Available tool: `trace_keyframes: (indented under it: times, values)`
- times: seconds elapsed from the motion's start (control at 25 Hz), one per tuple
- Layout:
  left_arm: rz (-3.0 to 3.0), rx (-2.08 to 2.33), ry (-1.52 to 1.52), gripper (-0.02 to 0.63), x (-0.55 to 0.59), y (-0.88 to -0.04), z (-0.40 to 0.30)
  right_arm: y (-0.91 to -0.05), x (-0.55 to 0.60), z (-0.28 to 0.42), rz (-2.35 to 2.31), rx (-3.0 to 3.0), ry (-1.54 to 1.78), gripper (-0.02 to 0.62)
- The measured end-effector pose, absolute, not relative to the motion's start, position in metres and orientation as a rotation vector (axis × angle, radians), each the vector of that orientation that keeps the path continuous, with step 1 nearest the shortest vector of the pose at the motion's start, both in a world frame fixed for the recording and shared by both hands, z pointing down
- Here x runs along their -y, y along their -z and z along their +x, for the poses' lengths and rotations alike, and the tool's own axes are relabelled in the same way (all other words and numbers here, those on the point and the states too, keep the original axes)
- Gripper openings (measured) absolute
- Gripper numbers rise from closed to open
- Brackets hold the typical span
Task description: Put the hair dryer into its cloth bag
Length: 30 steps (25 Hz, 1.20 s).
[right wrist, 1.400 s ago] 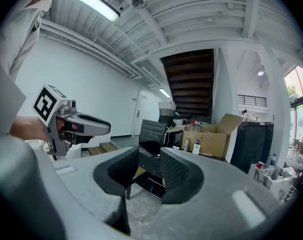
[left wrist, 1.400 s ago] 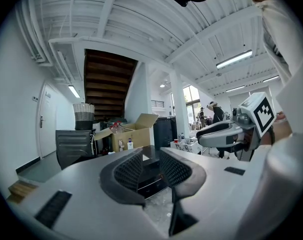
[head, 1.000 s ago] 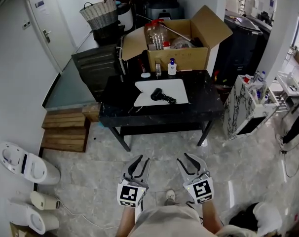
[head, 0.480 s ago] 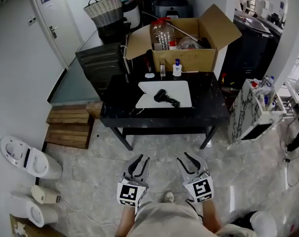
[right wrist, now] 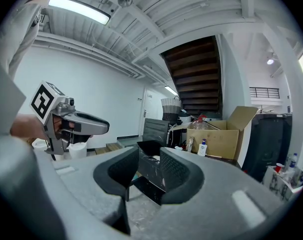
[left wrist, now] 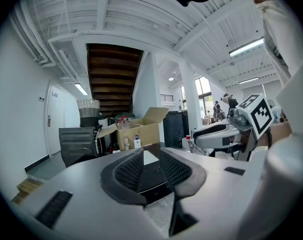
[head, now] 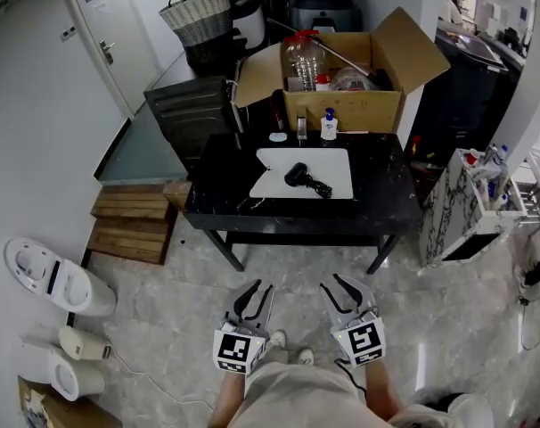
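Note:
A black hair dryer (head: 297, 175) with its coiled cord lies on a flat white cloth bag (head: 328, 163) in the middle of the black table (head: 377, 194). Both grippers are held side by side over the floor, well short of the table's front edge. My left gripper (head: 252, 291) is open with nothing between its pads, and through them the bag (left wrist: 150, 157) shows far off. My right gripper (head: 343, 288) also shows a gap between its pads and holds nothing. Each gripper is visible in the other's view: the right one (left wrist: 226, 136) and the left one (right wrist: 76, 124).
An open cardboard box (head: 341, 105) with bottles stands at the table's back, a pump bottle (head: 329, 125) before it. Left are a dark cabinet (head: 194, 105), a wicker basket (head: 199, 12), wooden steps (head: 132, 226) and toilets (head: 52, 279). A marble-patterned stand (head: 462, 208) is on the right.
The table and everything round it have slid right and slightly lower in the head view as the person steps forward. Both grippers keep their place and jaw gap.

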<state>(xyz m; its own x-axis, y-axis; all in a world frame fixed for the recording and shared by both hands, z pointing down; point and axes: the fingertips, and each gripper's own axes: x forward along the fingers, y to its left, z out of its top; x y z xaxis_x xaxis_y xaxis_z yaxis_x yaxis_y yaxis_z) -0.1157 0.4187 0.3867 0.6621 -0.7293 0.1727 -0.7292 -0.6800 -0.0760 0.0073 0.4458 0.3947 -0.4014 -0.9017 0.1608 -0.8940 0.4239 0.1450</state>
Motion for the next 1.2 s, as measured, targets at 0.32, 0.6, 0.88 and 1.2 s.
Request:
trace_keyframes:
  times: [0.32, 0.6, 0.88, 1.2]
  values:
    - [-2.87, -1.243, 0.296, 0.091, -0.397, -0.393, -0.106, -0.398, -0.428, 0.015, 1.601, 2.465, 0.04, 0.133]
    - [-2.902, -1.186, 0.277, 0.091, -0.367, -0.396, -0.091, -0.402, -0.404, 0.02, 1.608, 2.435, 0.04, 0.133]
    - [-2.919, -1.157, 0.289, 0.091, -0.323, -0.399, -0.094, -0.403, -0.364, 0.02, 1.67, 2.405, -0.037, 0.133]
    - [-2.943, -1.097, 0.279, 0.091, -0.261, -0.394, -0.096, -0.398, -0.309, 0.016, 1.69, 2.359, 0.014, 0.133]
